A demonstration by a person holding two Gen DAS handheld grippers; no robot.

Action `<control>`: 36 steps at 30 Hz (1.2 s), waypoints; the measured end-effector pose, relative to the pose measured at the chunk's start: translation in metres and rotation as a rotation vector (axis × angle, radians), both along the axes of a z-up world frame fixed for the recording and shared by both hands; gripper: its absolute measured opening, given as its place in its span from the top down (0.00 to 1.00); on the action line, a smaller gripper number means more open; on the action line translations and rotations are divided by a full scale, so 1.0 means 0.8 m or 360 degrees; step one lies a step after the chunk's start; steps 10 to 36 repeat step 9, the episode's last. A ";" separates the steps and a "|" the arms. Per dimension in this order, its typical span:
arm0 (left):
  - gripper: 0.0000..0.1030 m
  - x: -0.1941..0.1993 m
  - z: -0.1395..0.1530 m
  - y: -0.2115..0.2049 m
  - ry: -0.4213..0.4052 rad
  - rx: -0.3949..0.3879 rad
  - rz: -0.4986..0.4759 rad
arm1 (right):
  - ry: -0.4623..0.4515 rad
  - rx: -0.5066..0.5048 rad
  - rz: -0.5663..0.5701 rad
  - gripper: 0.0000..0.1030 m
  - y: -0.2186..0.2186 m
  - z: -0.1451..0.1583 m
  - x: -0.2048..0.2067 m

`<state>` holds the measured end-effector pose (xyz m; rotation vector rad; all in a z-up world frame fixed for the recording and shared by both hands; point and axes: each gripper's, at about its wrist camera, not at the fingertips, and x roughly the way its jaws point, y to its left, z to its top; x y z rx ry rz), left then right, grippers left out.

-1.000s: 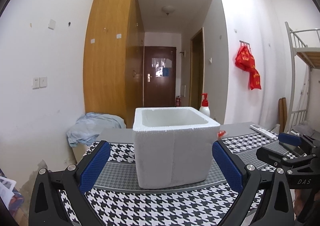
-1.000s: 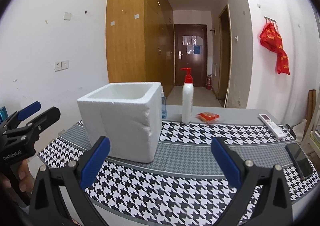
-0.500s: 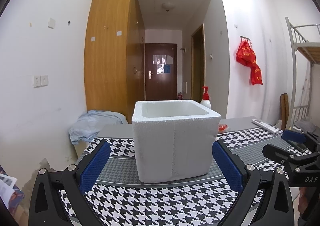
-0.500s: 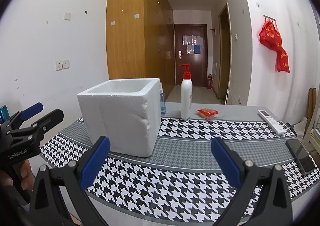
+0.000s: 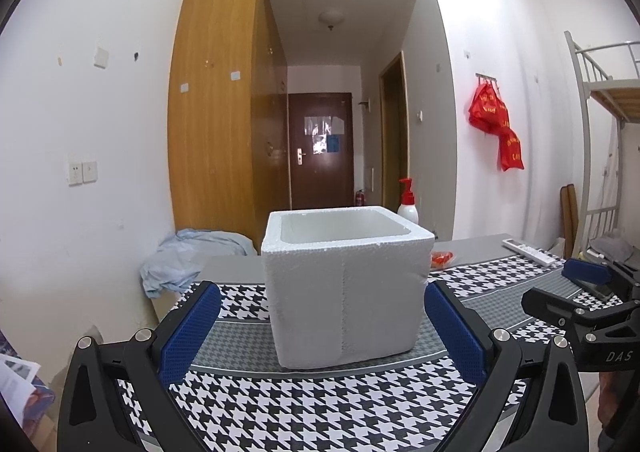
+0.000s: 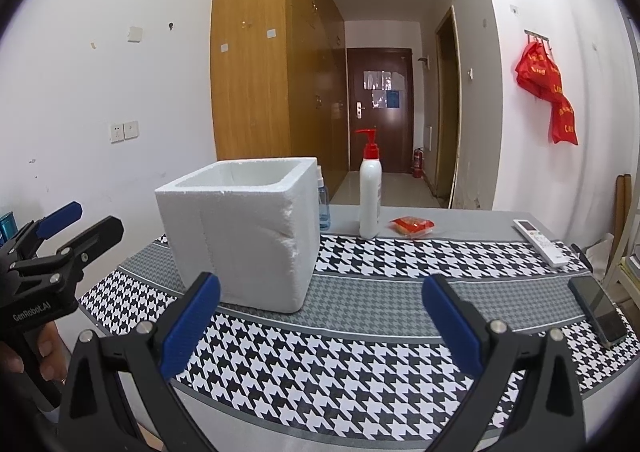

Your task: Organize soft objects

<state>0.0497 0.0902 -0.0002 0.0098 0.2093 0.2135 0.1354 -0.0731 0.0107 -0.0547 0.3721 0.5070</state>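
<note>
A white foam box [image 5: 344, 288] stands open-topped on the houndstooth table cloth [image 5: 320, 404]; it also shows in the right wrist view [image 6: 244, 232]. Its inside is hidden. My left gripper [image 5: 322, 326] is open and empty, just in front of the box. My right gripper [image 6: 320, 322] is open and empty, in front and to the right of the box. A small red packet [image 6: 412, 226] lies behind the box on the right. A crumpled light blue cloth [image 5: 188, 256] lies beyond the table's far left corner.
A white pump bottle with red top [image 6: 370, 197] and a small blue bottle [image 6: 323, 207] stand behind the box. A white remote [image 6: 542, 242] and a dark phone [image 6: 600, 310] lie at the right. A bunk bed frame [image 5: 600, 155] stands at the far right.
Both grippers have dropped lower and drawn back a little, so the box's opening shows less. Nothing on the table has moved.
</note>
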 end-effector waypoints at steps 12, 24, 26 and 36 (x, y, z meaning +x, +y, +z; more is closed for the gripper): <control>0.01 0.000 -0.001 -0.001 0.0012 0.0007 -0.0005 | 0.0003 0.0000 0.0017 0.01 -0.001 -0.001 -0.001; 0.01 0.000 -0.001 -0.001 0.0012 0.0007 -0.0005 | 0.0003 0.0000 0.0017 0.01 -0.001 -0.001 -0.001; 0.01 0.000 -0.001 -0.001 0.0012 0.0007 -0.0005 | 0.0003 0.0000 0.0017 0.01 -0.001 -0.001 -0.001; 0.01 0.000 -0.001 -0.001 0.0012 0.0007 -0.0005 | 0.0003 0.0000 0.0017 0.01 -0.001 -0.001 -0.001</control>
